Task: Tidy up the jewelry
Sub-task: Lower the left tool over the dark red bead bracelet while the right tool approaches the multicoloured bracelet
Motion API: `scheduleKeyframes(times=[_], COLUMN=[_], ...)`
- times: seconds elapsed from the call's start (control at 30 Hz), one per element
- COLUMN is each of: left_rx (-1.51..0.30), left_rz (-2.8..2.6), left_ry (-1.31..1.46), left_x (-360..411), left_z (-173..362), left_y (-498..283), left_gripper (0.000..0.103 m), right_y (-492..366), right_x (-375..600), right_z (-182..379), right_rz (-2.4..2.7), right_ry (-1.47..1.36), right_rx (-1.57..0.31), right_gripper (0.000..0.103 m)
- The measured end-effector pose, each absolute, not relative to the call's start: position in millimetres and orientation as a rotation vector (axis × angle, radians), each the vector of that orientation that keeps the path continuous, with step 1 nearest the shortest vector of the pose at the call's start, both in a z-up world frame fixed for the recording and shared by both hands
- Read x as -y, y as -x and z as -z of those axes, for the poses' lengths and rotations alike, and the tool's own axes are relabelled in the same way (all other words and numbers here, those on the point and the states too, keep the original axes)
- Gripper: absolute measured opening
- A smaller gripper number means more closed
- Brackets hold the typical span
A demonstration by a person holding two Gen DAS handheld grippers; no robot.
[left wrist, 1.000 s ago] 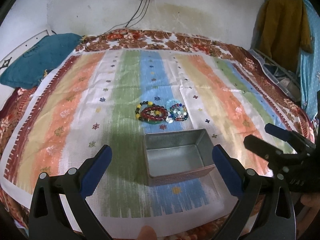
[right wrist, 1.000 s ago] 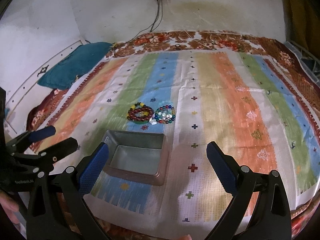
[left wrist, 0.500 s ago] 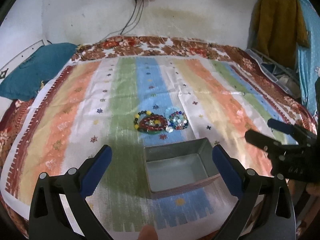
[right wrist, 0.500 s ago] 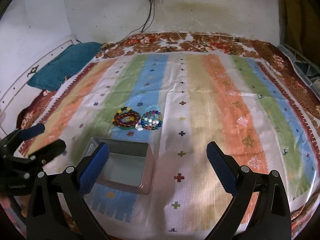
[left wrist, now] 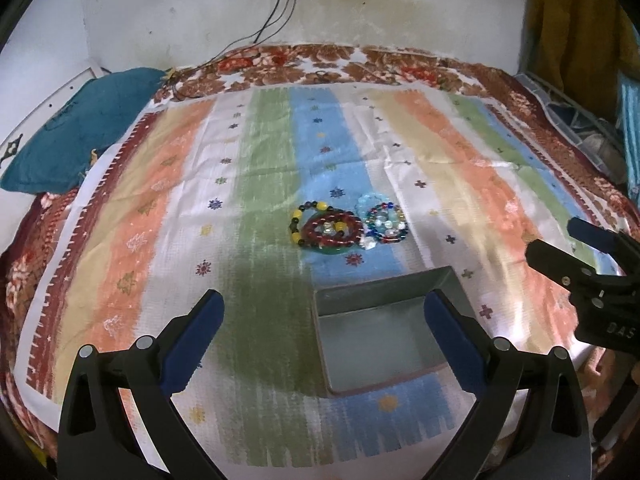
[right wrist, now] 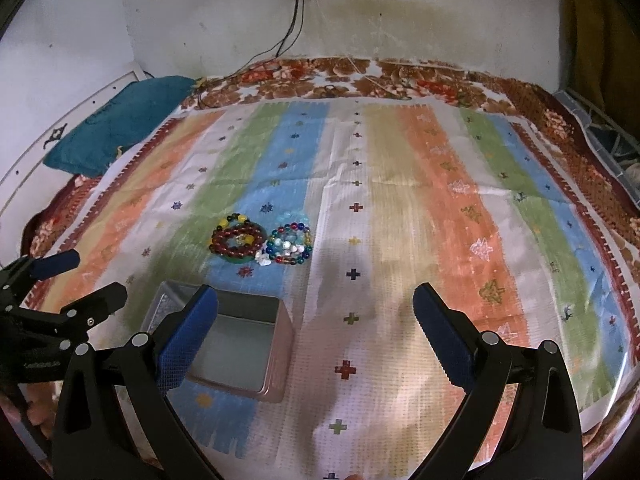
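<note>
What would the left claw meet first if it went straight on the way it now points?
Probably the striped cloth, just left of the tin, which sits under its right finger. The bracelets lie farther ahead and slightly right. The left claw is open and empty; depth is hard to judge.

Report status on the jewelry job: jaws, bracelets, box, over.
Left gripper and right gripper: jaws open, holding nothing. Colourful beaded bracelets heaped on striped cloth. Grey rectangular metal box holds nothing. No obstruction.
</note>
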State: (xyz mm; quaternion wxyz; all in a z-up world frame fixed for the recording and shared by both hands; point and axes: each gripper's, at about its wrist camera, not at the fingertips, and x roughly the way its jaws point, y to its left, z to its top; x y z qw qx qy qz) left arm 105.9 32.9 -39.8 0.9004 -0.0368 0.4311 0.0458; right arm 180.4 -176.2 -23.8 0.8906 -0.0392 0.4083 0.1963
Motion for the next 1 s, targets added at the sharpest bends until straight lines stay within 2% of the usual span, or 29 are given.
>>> scheduleKeyframes(times=[0.2,1.0], left_rx=[-0.982,-1.067], left_rz=[-0.13,-0.2], left_ry=[0.132,0.159], left_x=[-45,-59], left_z=[54,78], left_y=[-128,-180], left_gripper=[0.097,0.097], right_y=[-194,-239], right_x=[173,158], right_z=[28,48], right_rz=[-0.386,-0.389], right_ry=[0.07,0.044], right_rx=[-0.868,-0.966], right_gripper=[0.099,0.099])
